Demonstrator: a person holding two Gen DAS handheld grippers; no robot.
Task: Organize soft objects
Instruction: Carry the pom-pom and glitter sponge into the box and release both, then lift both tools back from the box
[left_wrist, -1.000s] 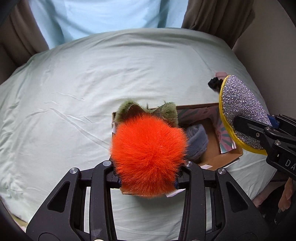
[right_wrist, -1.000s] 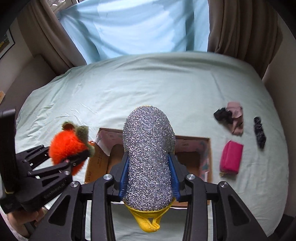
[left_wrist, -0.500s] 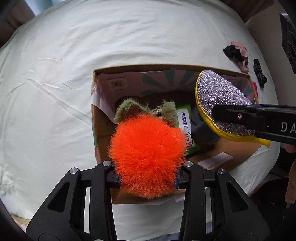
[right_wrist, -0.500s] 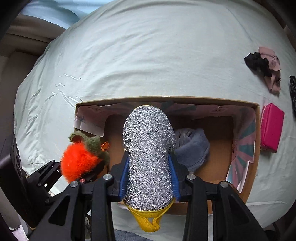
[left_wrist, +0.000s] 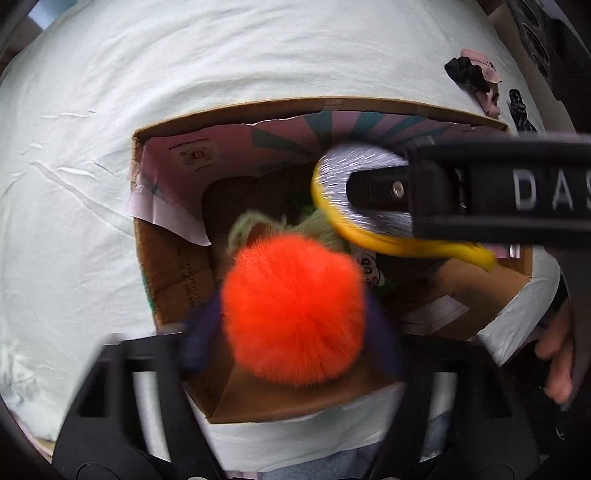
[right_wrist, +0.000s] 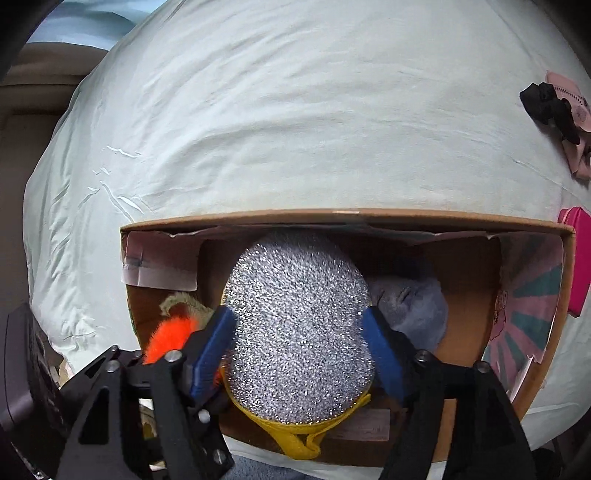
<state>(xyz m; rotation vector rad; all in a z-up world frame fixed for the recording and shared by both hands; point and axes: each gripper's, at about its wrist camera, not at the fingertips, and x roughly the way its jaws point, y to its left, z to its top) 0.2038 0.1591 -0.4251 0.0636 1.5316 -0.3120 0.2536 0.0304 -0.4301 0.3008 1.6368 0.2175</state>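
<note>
A fluffy orange pompom toy (left_wrist: 295, 306) with green tufts sits between the fingers of my left gripper (left_wrist: 291, 325), above the near left part of an open cardboard box (left_wrist: 332, 105). The left jaws are opening, blurred, and stand clear of the fur. A silver glitter sponge (right_wrist: 299, 332) with a yellow rim lies between the blue pads of my right gripper (right_wrist: 297, 332), low inside the box (right_wrist: 369, 216). Those jaws are opening too, the pads splayed at the sponge's sides. The sponge (left_wrist: 362, 162) also shows in the left wrist view, and the orange toy (right_wrist: 170, 336) in the right.
The box stands on a pale bedsheet (right_wrist: 295, 129) and holds a grey cloth (right_wrist: 413, 306). To its right lie a pink pouch (right_wrist: 576, 258), a black and pink bundle (right_wrist: 554, 107) and a small black item (left_wrist: 519, 107). A person's hand (left_wrist: 557, 354) is at the right edge.
Both grippers have dropped toward the box, which now fills the views. Both pairs of jaws have spread from a tight squeeze; the sponge has regained its width and sits deeper in the box.
</note>
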